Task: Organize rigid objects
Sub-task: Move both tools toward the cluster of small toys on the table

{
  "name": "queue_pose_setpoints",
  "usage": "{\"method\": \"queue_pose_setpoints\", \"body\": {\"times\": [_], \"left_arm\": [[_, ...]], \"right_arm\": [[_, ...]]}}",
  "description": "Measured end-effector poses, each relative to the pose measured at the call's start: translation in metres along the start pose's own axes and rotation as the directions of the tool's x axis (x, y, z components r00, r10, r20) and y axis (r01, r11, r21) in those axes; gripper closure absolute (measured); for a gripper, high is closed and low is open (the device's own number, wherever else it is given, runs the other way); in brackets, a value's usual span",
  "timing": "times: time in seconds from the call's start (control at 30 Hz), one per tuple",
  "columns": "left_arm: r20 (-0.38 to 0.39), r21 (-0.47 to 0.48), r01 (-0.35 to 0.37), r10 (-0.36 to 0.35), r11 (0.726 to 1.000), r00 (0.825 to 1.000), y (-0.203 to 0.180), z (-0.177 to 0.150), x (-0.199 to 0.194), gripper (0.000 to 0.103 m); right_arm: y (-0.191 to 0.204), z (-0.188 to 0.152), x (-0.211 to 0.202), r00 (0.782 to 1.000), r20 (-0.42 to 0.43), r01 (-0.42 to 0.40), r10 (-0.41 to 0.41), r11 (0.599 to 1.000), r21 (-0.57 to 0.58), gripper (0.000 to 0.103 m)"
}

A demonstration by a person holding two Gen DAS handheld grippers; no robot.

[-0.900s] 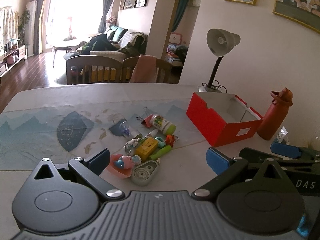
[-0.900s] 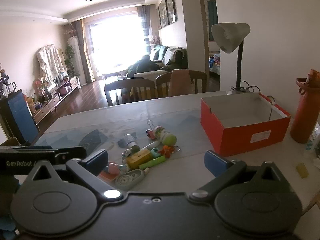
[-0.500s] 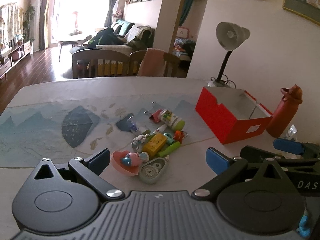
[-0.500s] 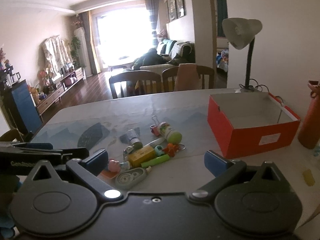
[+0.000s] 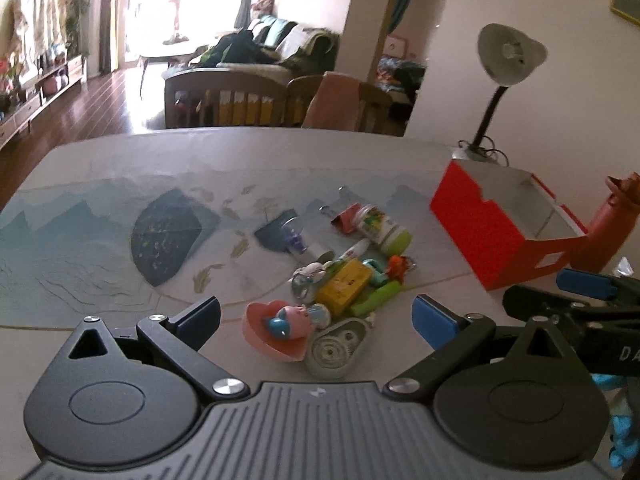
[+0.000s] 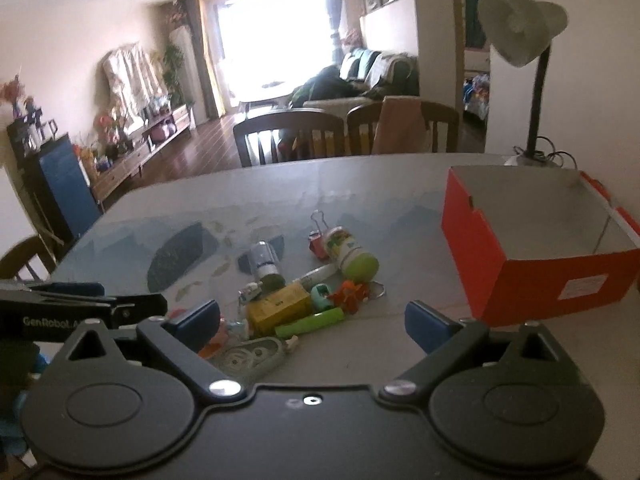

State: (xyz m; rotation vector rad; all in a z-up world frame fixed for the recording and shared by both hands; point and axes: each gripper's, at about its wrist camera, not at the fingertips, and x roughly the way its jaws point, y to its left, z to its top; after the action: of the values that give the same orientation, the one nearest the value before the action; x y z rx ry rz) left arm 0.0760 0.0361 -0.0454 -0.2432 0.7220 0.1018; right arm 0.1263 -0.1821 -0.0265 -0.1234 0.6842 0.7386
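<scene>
Task barely begun: red box [image 6: 532, 280] on table [image 5: 120, 160] looks empty. Small-object pile [image 5: 344, 284] left of red box, untouched: yellow block, green-capped bottle, pink toy, tape dispenser, binder clip. Left hand-held gripper [image 5: 316, 316] spread wide, nothing held. Right hand-held gripper [image 6: 312, 320] likewise released, near pile.

White lettering "GenRobot.A", cut off, runs along the black arm of the left hand-held gripper [image 6: 80, 312] in the right wrist view. On the right hand-held gripper [image 5: 580, 300], only "DA" shows at the frame edge. The white label on the red box [image 6: 540, 272] is too blurred to read.
</scene>
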Motion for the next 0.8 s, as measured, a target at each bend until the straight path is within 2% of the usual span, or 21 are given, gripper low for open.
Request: {"method": "queue_pose_setpoints", "body": {"times": [0.13,0.2,0.33,0.63,0.8], "left_arm": [[-0.015,0.014,-0.032,0.032,0.999,0.999,0.006,-0.002,0.024,0.001],[-0.039,-0.007,-0.052,0.052,0.999,0.998,0.012,-0.003,0.036,0.001],[-0.073,-0.025,-0.083,0.081,0.996,0.994,0.022,-0.008,0.053,0.001],[-0.135,-0.033,-0.133,0.128,0.991,0.983,0.031,-0.021,0.076,0.001],[-0.163,-0.053,-0.147,0.137,0.988,0.977,0.038,-0.026,0.084,0.007]], "right_arm": [[-0.009,0.005,0.022,0.999,-0.042,-0.008,0.008,1.0,0.001,0.006],[-0.012,0.007,0.032,0.998,-0.059,-0.007,0.006,1.0,-0.014,0.01],[-0.018,0.01,0.05,0.996,-0.089,-0.021,0.017,0.999,-0.039,0.01],[-0.01,0.0,0.078,0.984,-0.172,-0.079,0.055,0.988,-0.134,0.016],[-0.008,0.0,0.087,0.982,-0.183,-0.084,0.054,0.984,-0.16,0.016]]}}
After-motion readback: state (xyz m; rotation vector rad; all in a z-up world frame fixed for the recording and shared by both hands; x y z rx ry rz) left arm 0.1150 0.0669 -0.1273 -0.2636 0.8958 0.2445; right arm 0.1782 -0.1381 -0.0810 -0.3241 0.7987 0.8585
